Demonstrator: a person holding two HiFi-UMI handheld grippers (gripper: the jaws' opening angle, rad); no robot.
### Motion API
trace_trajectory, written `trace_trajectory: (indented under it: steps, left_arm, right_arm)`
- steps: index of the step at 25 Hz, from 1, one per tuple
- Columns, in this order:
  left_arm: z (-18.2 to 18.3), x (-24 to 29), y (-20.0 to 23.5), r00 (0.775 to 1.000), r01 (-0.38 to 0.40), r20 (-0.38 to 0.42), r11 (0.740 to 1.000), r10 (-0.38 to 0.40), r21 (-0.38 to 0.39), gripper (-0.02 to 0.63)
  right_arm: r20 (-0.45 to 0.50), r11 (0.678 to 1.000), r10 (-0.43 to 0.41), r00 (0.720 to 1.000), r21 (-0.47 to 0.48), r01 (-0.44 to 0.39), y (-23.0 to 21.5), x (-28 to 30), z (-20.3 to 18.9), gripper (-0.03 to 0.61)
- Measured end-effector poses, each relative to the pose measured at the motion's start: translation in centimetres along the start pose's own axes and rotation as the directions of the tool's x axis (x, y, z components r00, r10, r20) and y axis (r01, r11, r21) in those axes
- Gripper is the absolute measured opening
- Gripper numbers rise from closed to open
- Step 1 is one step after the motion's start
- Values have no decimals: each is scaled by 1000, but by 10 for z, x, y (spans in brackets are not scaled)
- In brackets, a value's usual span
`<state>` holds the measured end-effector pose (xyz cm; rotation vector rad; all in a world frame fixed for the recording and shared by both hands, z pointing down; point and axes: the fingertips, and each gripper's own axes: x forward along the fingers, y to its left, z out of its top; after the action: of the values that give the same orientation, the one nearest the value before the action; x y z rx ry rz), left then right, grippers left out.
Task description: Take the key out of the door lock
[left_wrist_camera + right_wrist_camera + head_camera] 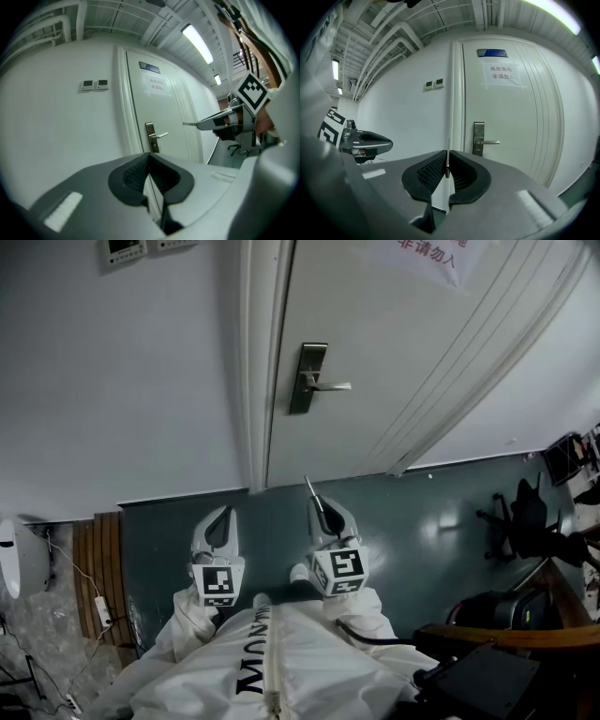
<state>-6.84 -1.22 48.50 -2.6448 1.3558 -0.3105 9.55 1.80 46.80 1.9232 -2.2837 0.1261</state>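
The left tool [150, 156], jaws together, faces the door lock [151, 138].

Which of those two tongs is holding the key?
The right tongs: a thin metal key pokes out past their closed tips. The left tongs are closed too, but empty.

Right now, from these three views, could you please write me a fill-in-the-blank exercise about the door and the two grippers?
1. The fingers of the right gripper are shut on a thin metal ____.
2. The white door is ____, not ajar.
3. In the head view, the lever handle points to the ____.
4. Between the fingers of the left gripper there is ____.

Missing words: key; closed; right; nothing.
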Motion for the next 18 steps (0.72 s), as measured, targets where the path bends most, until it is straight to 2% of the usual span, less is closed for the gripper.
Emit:
trace_trajectory:
  steps: [5, 10, 18]
  left_arm:
    - [-2, -2, -14, 1000, 13, -15, 1000, -13, -6, 0]
    - [6, 0, -27, 1000, 10, -19, 1000, -10, 7, 0]
    - [12, 4, -45, 999, -23, -29, 1000, 23, 16, 0]
  right_arm:
    - [-22, 1000, -18, 1000, 16, 19, -5, -12, -12, 23]
    - [-11, 1000, -4, 1000, 0, 4, -12, -22, -6, 23]
    - [-9, 1000, 7, 1000, 12, -7, -34, -38, -11, 23]
